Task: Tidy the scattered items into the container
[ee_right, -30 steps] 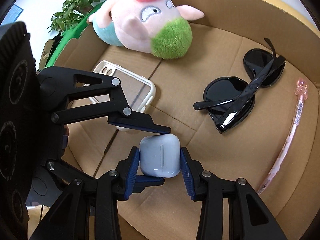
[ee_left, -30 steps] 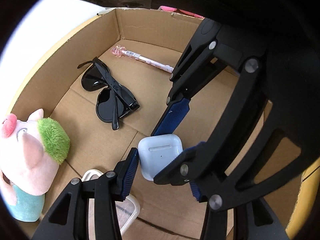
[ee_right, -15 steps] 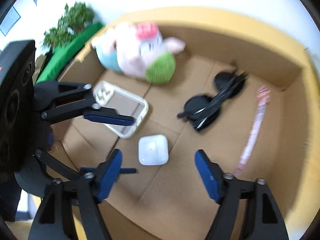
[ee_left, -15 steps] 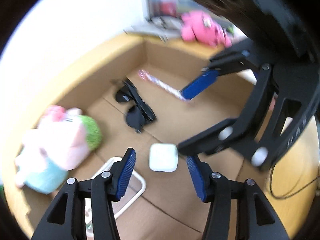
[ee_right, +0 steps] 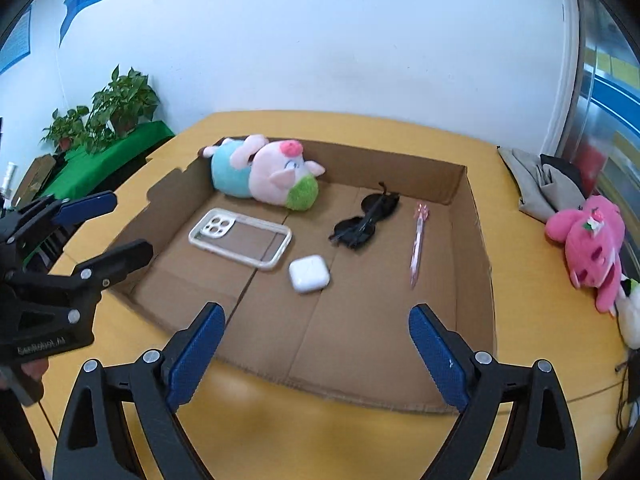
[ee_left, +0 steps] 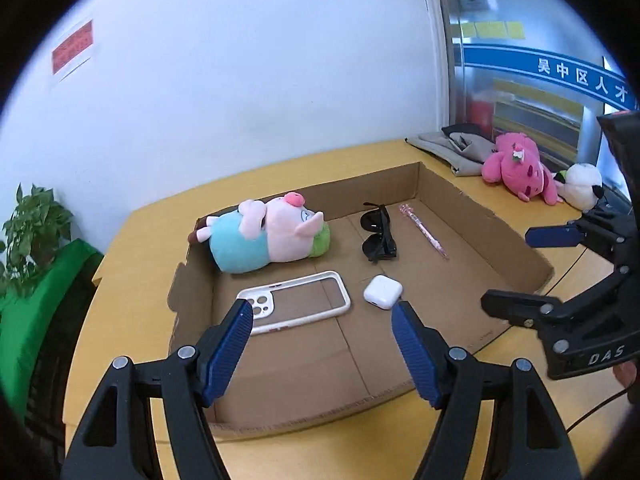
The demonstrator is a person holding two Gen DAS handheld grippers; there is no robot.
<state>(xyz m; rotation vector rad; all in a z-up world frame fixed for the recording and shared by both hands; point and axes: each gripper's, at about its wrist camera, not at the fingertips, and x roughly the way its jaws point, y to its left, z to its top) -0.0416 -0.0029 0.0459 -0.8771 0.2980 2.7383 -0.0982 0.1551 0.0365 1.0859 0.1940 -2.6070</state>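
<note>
Left wrist: rounded glossy earbud case (ee_left: pixel 383 291), corrugated box (ee_left: pixel 516 240).

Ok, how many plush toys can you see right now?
3: a pig plush inside the cardboard box, a pink plush and a white plush on the table outside it. Others may be hidden.

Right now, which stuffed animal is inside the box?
The pig with the blue shirt and green bib. It lies in the box. The pink plush and the white one sit outside on the table.
</note>
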